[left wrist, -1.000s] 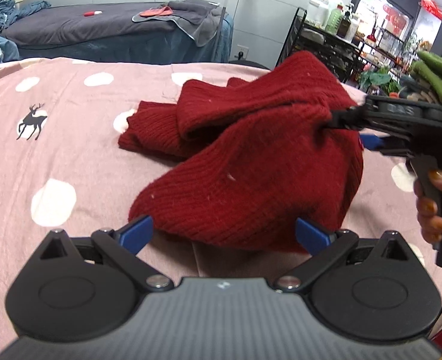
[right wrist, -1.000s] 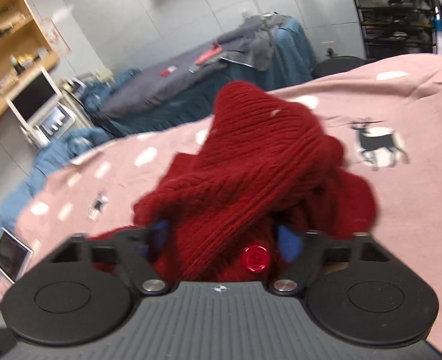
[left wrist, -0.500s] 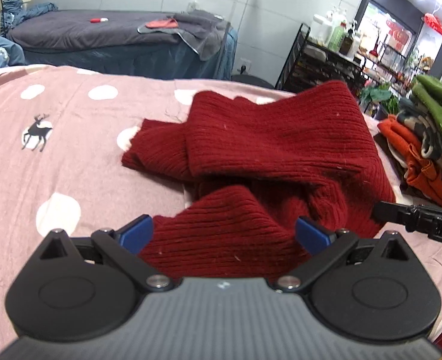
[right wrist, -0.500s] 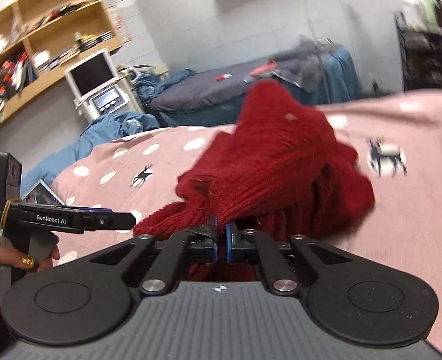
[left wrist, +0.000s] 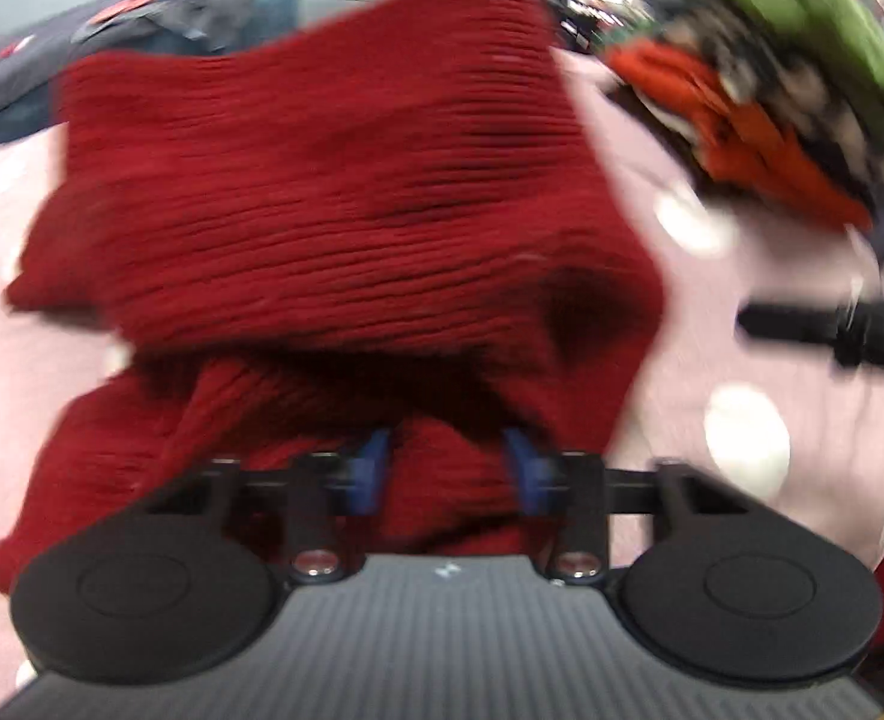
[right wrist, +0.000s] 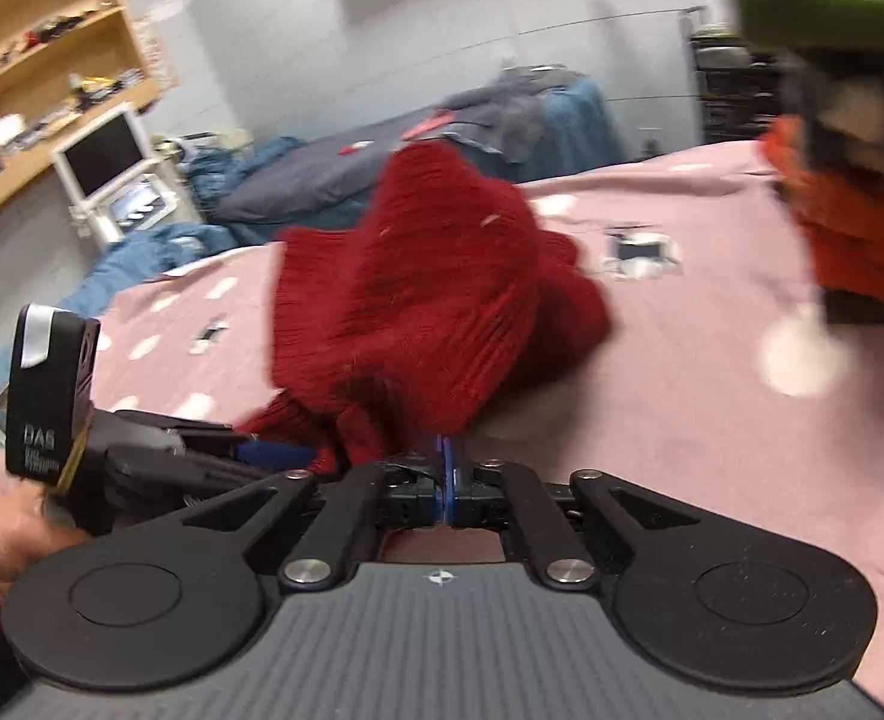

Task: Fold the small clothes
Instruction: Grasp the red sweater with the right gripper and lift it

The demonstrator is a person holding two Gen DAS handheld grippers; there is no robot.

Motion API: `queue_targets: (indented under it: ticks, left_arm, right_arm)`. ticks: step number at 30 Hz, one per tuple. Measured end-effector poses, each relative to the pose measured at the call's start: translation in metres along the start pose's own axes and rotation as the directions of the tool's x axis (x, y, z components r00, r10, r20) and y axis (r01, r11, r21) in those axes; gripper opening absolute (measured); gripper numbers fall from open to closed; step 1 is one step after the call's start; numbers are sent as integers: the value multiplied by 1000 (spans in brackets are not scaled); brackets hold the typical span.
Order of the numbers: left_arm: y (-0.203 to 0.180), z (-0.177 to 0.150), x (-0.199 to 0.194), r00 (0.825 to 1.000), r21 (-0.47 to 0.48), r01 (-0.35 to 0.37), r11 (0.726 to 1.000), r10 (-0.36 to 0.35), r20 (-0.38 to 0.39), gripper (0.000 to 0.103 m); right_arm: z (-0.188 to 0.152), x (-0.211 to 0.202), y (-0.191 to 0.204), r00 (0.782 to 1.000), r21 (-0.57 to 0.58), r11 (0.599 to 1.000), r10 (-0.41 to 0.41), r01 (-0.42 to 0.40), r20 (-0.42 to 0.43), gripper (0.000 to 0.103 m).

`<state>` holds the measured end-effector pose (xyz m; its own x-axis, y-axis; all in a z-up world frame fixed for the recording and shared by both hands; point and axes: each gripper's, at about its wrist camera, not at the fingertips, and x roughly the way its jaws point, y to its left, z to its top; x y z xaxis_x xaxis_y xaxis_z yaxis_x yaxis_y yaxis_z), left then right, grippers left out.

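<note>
Two grippers work the red sweater (left wrist: 333, 192) bunched on the pink bed (right wrist: 712, 324): the right gripper (right wrist: 443, 450) pinches its near edge, the left gripper (left wrist: 445, 456) straddles a fold half-open; lift evenly.

Each tool (right wrist: 443, 468) (left wrist: 448, 465) is matte black with blue fingertip pads (left wrist: 369, 462), silver screws, round side discs and a ribbed grey base; "DAS" is printed on the left tool's handle.

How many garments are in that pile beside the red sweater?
3 show: a green one on top, a black-and-white one under it, an orange one at the bottom. The view is blurred, so more may be hidden.
</note>
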<state>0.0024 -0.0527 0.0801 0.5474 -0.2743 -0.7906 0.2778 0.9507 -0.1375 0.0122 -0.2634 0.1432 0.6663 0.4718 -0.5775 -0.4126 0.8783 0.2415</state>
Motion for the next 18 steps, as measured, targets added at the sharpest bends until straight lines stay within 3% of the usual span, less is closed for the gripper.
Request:
queue_targets:
  ticks: [1,2,3,4,7,9,12,13,14,16,18]
  left_arm:
    - [-12,-1,4,1000,48,-28,998,28,0,34]
    - [-22,-2,6,998,88,-58,994,57,5,34]
    - [-29,-2,6,997,110,-76,991,75,11,34]
    - [-32,-2,5,996,113,-85,990,84,13,34]
    - [-30,-4,-1,998,72,-68,995,67,12,35]
    - [-18,-8,-8,1000,15,-29,999,29,8,42]
    - [3,-12,-17,1000,-58,-3,998,4,3,71]
    - [8,-14,-18,1000,-78,3,997,-3,-9,91]
    - [14,-15,-19,1000,-98,13,995,-15,-19,97]
    - [21,-17,-23,999,-128,29,991,-32,-24,97]
    - [25,-20,-28,999,-135,24,991,-29,-39,99]
  right_arm:
    - [3,-8,2,997,-39,997,-58,59,41,29]
    - [7,-12,5,992,-67,992,-103,108,79,42]
    - [14,-14,8,987,-98,986,-123,133,107,80]
    - [22,-9,11,989,-131,984,-108,121,105,103]
    - [44,15,31,997,-227,974,6,13,82,103]
    - [56,36,49,994,-299,954,30,3,106,103]
    - [75,79,72,996,-353,936,33,-4,77,103]
    - [78,90,77,998,-357,934,45,-25,48,103]
    - [79,100,86,998,-359,932,54,-46,13,103]
    - [77,118,102,996,-385,919,70,-84,-51,103]
    - [67,137,118,989,-466,877,64,-120,-133,103]
